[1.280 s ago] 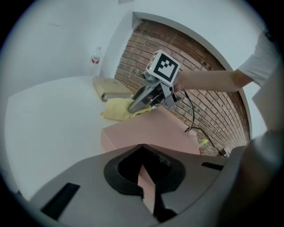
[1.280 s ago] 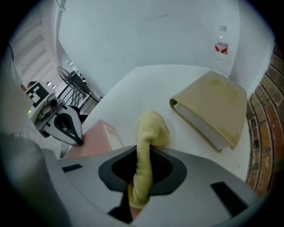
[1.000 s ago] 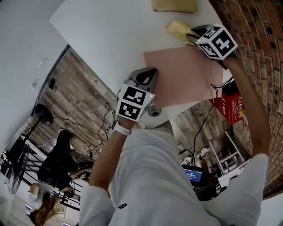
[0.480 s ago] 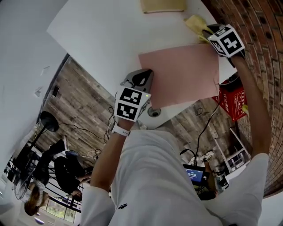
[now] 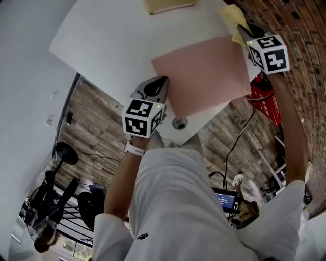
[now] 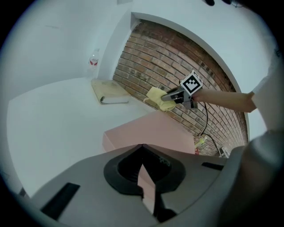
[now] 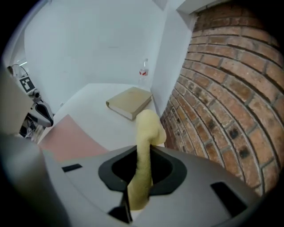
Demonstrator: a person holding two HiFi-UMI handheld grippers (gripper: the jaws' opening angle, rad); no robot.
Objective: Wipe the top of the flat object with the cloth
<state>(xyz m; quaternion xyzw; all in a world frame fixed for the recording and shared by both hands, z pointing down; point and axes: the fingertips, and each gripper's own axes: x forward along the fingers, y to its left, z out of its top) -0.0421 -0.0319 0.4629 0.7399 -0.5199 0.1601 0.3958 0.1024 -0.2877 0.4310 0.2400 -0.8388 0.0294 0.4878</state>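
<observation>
The left gripper (image 5: 162, 82) is shut on the near edge of the pink board (image 5: 204, 74). In its own view a thin pink sliver of that edge stands between the two jaws, which are closed tight against it. The rest of the board runs ahead of the gripper, flat on the white table (image 5: 112, 41).

The right gripper (image 5: 243, 31) is clamped on the yellow cloth (image 5: 232, 15). In its view the cloth rises as a narrow pinched strip between the closed jaws and bunches into a loose lump just past their tips. This gripper hangs at the board's far corner, across the board from the left gripper and close to the brick wall (image 7: 230, 88) on its right. The cloth sits at or just beyond that corner. It may be brushing the board's edge, but no view shows contact clearly.

A tan book (image 7: 131, 102) lies closed on the table ahead of the right gripper and slightly to its left, well apart from the board. Farther ahead, a small clear bottle (image 7: 143, 71) with a red label stands at the table's back corner, by the wall.

In the right gripper view the board lies to the left, with the left gripper at its far side.
</observation>
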